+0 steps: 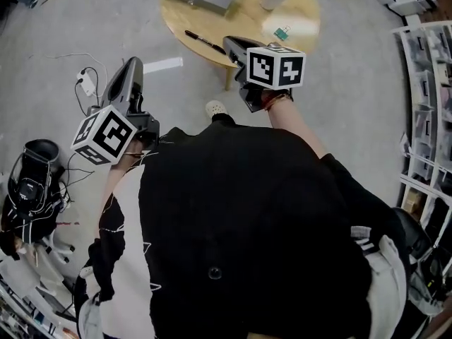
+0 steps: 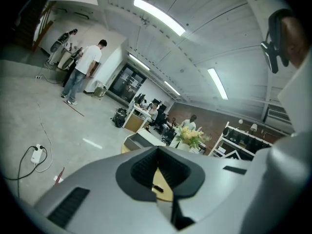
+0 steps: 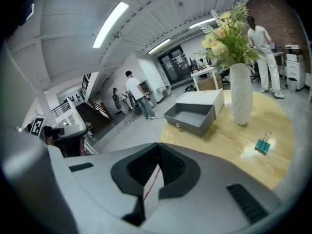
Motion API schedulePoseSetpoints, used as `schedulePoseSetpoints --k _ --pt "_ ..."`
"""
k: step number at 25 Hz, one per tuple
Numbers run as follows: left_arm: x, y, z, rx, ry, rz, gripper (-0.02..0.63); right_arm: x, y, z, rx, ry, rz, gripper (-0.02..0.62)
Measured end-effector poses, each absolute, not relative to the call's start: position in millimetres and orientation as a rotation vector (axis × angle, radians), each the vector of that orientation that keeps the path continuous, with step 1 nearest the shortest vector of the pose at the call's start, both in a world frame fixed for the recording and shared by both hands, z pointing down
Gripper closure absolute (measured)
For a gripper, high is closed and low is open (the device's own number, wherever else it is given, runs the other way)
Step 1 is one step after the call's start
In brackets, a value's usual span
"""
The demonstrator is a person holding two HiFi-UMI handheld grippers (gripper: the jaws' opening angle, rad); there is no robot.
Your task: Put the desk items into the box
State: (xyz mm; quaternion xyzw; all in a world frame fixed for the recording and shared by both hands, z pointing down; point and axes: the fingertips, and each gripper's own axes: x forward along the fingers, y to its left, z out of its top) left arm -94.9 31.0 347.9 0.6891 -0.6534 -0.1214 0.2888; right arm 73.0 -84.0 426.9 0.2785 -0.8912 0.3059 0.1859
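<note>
Plainly both claws were empty: the left gripper (image 2: 156, 149) had its jaws closed tip to tip with nothing between them (a sliver of tabletop showed below the tips), and the right gripper (image 3: 157, 147) was closed the same way. On the round table (image 3: 224, 135) stood the white vase (image 3: 241, 99). The open grey box (image 3: 192, 112) lay just beside the vase, the teal binder clip (image 3: 263, 145) near the vase, and the black pen (image 1: 205, 42) well apart from the vase.
</note>
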Motion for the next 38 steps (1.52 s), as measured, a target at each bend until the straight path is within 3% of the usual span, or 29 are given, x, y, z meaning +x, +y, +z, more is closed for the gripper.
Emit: schedulePoseSetpoints --k 20,30,38 --pt "-119 -5 372 1.537 -2.003 -0.488 0.595 20 -145 502 0.313 -2.349 0.677 0.572" --pt "-130 -8 368 1.488 -2.055 -0.461 0.595 8 -134 549 0.194 -2.229 0.539 0.487" --pt "-147 4 373 1.419 -2.088 -0.458 0.595 10 -135 575 0.191 -2.126 0.515 0.482"
